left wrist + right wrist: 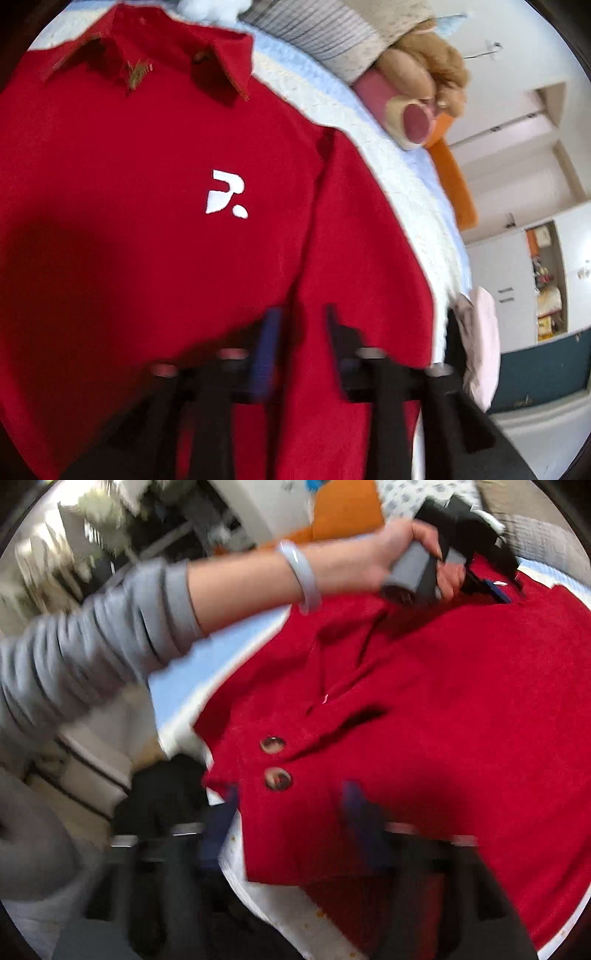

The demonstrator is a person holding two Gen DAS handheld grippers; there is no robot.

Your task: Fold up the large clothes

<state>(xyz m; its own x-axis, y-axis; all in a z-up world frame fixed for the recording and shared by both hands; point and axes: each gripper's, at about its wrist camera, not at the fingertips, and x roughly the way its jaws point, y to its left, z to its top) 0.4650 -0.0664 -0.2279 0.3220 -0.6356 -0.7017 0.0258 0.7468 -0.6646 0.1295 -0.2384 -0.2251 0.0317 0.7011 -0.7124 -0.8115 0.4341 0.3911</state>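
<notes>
A red knit sweater (155, 206) with a collar (221, 62) and a white chest logo (225, 192) lies flat on the bed. My left gripper (301, 328) hangs low over its side near the sleeve seam, jaws apart, with flat red cloth showing between the fingers. The right wrist view shows the sweater (461, 709) from the other end, with two brown buttons (277, 760). There my right gripper (290, 803) stands wide open over the buttoned edge, holding nothing. The left gripper (498, 587), held in a hand, rests at the sweater's far edge.
A pale blue and white fleece blanket (376, 140) covers the bed. A brown plush toy (424, 74) and an orange cushion (454, 173) lie at its head, a pale pink cloth (480, 339) at the edge. A grey-sleeved forearm (147, 616) crosses above the sweater.
</notes>
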